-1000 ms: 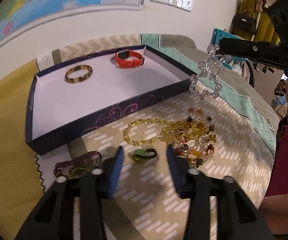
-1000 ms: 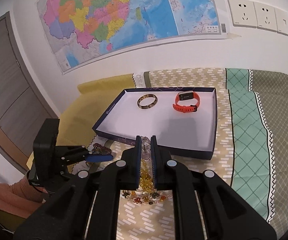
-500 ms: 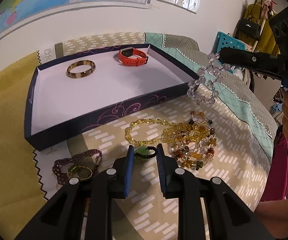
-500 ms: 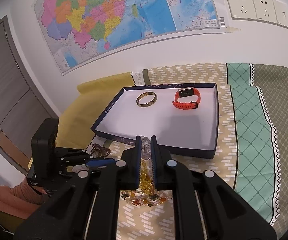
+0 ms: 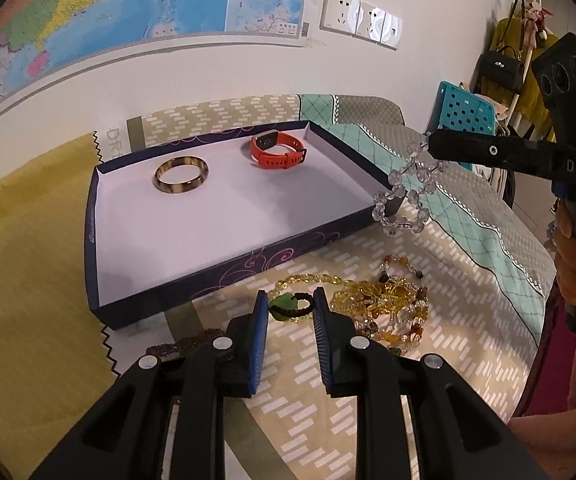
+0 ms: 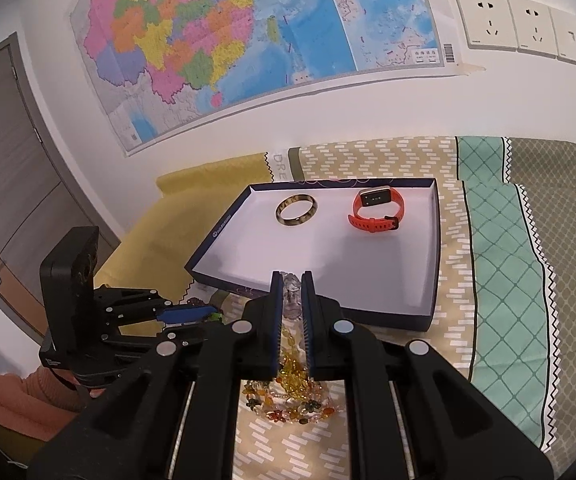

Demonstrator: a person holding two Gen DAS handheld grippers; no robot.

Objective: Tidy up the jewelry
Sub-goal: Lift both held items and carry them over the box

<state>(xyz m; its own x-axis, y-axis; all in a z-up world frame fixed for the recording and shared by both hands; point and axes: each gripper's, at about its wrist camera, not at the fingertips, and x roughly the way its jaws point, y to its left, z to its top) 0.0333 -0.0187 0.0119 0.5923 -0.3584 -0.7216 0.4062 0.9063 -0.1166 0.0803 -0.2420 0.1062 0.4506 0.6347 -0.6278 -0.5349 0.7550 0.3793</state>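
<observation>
Pick-up step. The left gripper [image 5: 289, 307] pinched the green-charm cord bracelet [image 5: 289, 307] just off the bedspread [image 5: 367, 392]; the right gripper [image 6: 289, 292] was clamped on the dangling crystal bead bracelet [image 5: 407, 196]. Next, judged: carry both over the tray [image 5: 224, 216] and release.

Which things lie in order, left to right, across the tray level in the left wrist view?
Bangle → orange watch → clear bead bracelet hanging from the right gripper.
</observation>
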